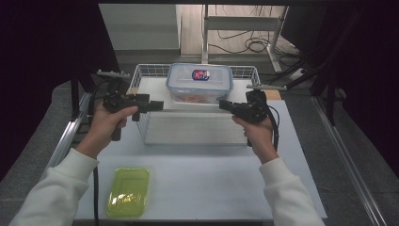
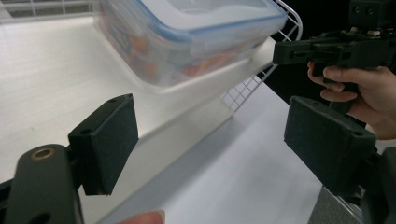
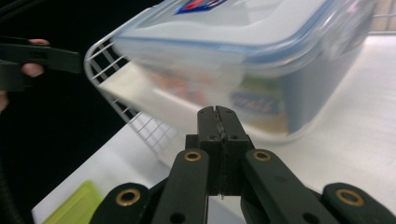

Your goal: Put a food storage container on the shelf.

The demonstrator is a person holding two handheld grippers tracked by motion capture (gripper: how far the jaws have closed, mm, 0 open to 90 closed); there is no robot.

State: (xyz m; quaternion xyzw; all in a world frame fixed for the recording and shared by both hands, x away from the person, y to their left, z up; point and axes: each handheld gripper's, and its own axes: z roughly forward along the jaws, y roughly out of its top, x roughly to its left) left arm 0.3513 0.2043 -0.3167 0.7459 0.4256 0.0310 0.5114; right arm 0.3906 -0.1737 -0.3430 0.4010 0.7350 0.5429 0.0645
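A lab bench — white table (image 1: 202,188), floor cables (image 1: 244,44), dark curtains (image 1: 47,47).

The white table (image 1: 211,179) carries 1 wire basket (image 1: 141,75) and 1 green tray (image 1: 128,192).

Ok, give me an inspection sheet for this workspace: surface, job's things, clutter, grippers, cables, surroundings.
Surface: white table, bare in the middle.
Job's things: clear plastic lidded container with blue rim sits inside the white wire basket, lid on.
Clutter: yellow-green plastic tray at the table's near left corner.
Grippers: left hand-held gripper open, nothing between its jaws; right hand-held gripper shut, empty; both short of the container.
Cables: black cable trails by the left sleeve; loose cables on the floor behind.
Surroundings: dark curtains at both sides, metal frame rails.
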